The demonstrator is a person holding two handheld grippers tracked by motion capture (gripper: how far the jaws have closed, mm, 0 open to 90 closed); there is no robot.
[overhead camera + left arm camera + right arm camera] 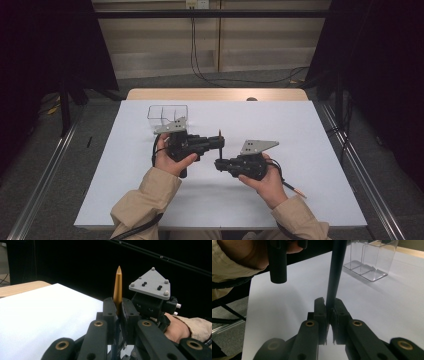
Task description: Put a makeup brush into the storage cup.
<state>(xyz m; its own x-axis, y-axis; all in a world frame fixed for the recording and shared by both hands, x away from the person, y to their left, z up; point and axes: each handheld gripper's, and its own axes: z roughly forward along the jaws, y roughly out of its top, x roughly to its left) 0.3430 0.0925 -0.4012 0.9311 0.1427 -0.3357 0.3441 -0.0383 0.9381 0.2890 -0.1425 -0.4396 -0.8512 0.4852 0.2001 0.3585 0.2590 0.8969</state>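
Left hand-held gripper: jaws closed on the upper part of a dark pencil, whose orange tapered tip stands up above the pads in the left gripper view. Right hand-held gripper: jaws closed on the same pencil lower down; in the right gripper view the dark shaft rises straight out from between its pads. Both grips meet over the middle of the surface, the pencil held upright and clear of it. Judgement: a hand-over is in progress. One grip should loosen only once the other is confirmed firm, with no twist, or the thin shaft could pivot. A second pencil lies near the right edge, by the right wrist. The clear divided box stands toward the far left corner, probably the destination.
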